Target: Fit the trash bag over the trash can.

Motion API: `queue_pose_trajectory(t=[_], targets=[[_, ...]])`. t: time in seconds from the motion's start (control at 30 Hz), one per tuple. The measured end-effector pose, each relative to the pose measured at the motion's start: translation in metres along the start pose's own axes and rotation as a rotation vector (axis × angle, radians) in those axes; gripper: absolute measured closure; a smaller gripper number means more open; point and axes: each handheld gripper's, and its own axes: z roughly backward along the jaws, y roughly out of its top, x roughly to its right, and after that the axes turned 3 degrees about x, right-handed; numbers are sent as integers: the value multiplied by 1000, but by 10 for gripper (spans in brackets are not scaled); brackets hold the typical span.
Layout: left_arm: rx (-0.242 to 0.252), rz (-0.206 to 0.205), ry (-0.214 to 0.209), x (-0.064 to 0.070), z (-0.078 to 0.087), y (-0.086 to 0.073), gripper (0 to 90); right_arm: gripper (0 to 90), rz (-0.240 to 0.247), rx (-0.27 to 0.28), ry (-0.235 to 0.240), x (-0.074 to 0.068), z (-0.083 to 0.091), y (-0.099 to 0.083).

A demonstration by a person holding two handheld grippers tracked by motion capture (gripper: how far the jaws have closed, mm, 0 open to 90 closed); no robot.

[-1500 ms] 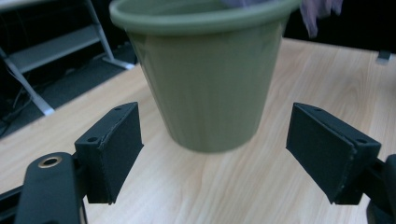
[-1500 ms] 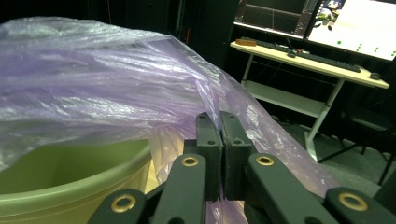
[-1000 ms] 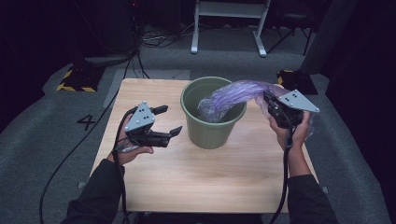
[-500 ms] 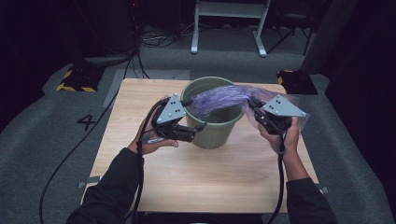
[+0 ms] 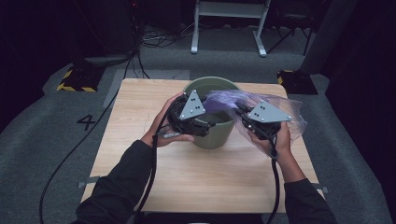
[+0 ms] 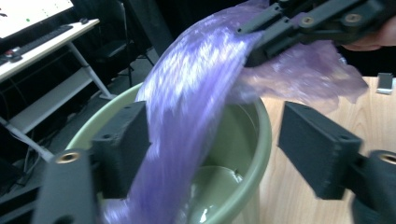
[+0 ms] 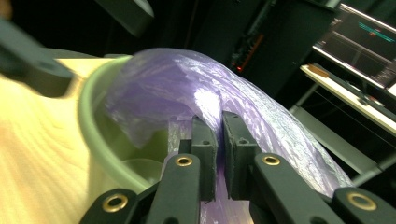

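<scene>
High view: a purple bag (image 5: 224, 100) drapes over the green bin (image 5: 219, 133) rim. Right tool (image 7: 218, 140) is clamped on it; left tool (image 6: 215, 154), jaws apart, straddles it. Best to close left near the rim before spreading.

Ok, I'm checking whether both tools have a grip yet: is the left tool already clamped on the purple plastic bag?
No, the left tool stands open, its jaws spread either side of the purple plastic bag above the green bucket.

Dark long sleeves (image 5: 116, 191); black hand-held grippers w/ grey triangular plates (image 5: 192, 105), brass screw inserts (image 7: 184, 161), black cables (image 5: 152, 168).
</scene>
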Motion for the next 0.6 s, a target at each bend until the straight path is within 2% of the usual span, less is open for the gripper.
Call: queue_pose_trajectory(t=[0.1,0.13,0.2,0.23,0.27,0.3,0.33,0.37,0.47,0.5,0.6], targets=[[-24,-11,2,0,-5,0,364,829,5,8,18,-4,0,2],[-56,-16,21,0,-9,-1,407,828,8,12,18,-5,0,2],[-73,-22,23,-1,-11,-1,526,828,8,15,18,-5,0,3],[-92,-36,29,-1,-13,-3,583,824,2,28,35,-6,0,2],[-92,-36,29,-1,-13,-3,642,824,2,28,35,-6,0,2],[-99,-51,40,-1,-14,-3,642,820,-1,29,38,-6,0,2],[-96,-56,39,-2,-14,-4,732,801,-4,34,44,-6,0,2],[-96,-56,39,-2,-14,-4,771,801,-4,34,44,-6,0,2],[-88,-55,39,-3,-15,-5,856,770,-16,41,55,-7,0,2],[-89,-62,44,-4,-16,-5,878,696,-18,43,55,-8,0,1],[-97,-60,49,-5,-17,-6,895,667,-27,54,70,-8,2,0]])
